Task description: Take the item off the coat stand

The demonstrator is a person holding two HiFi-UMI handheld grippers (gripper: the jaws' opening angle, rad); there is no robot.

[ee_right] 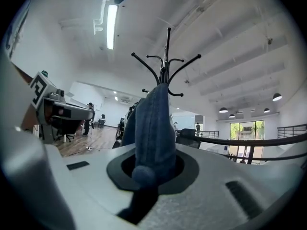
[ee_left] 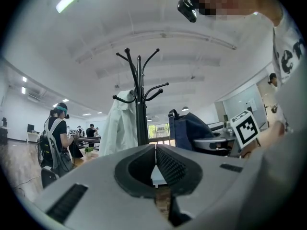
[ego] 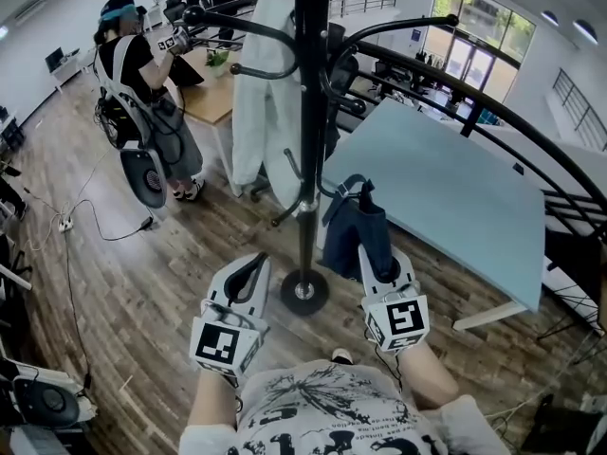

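A black coat stand [ego: 308, 112] rises in front of me, its round base [ego: 303, 292] on the wood floor. A white coat [ego: 258, 93] hangs on its left hooks. To the right of the pole hangs a dark blue denim item [ego: 353, 233]. My right gripper [ego: 365, 195] is shut on the top of it, and blue cloth [ee_right: 152, 123] fills the jaws in the right gripper view. The item's strap lies close to a low hook; I cannot tell whether it rests on it. My left gripper [ego: 254, 262] hovers left of the base, shut and holding nothing [ee_left: 155, 151].
A light blue table [ego: 455, 197] stands right of the stand, with a black railing [ego: 531, 140] arching above it. A person with a backpack [ego: 142, 93] stands at the back left by a wooden desk [ego: 213, 98]. Cables [ego: 95, 227] trail on the floor.
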